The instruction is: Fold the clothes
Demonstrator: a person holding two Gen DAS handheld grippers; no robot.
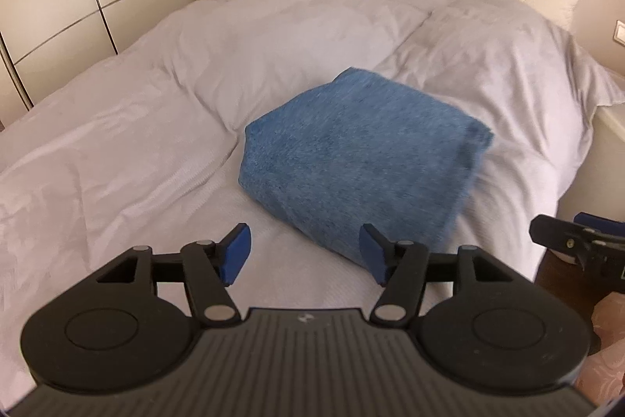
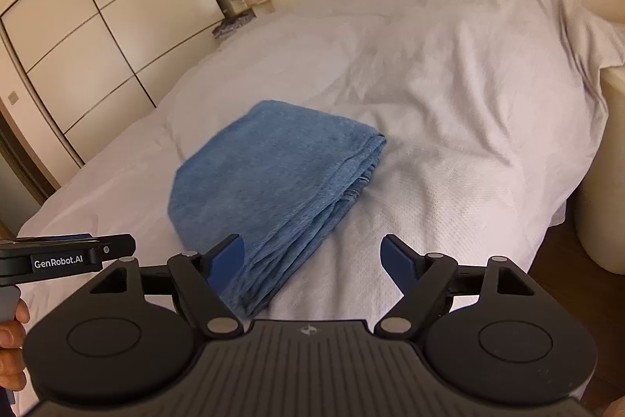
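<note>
Above the folded blue cloth [image 2: 273,174], both tools gape wide, empty.

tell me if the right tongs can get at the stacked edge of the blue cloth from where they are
Probably yes. The right tongs stand open and empty just short of the folded blue cloth on the bed, its layered edge facing them, nothing in between.

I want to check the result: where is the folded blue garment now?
The folded blue garment lies on the grey bed cover, near the bed's foot end, just ahead of both open hand-held grippers, and neither one holds it.
</note>
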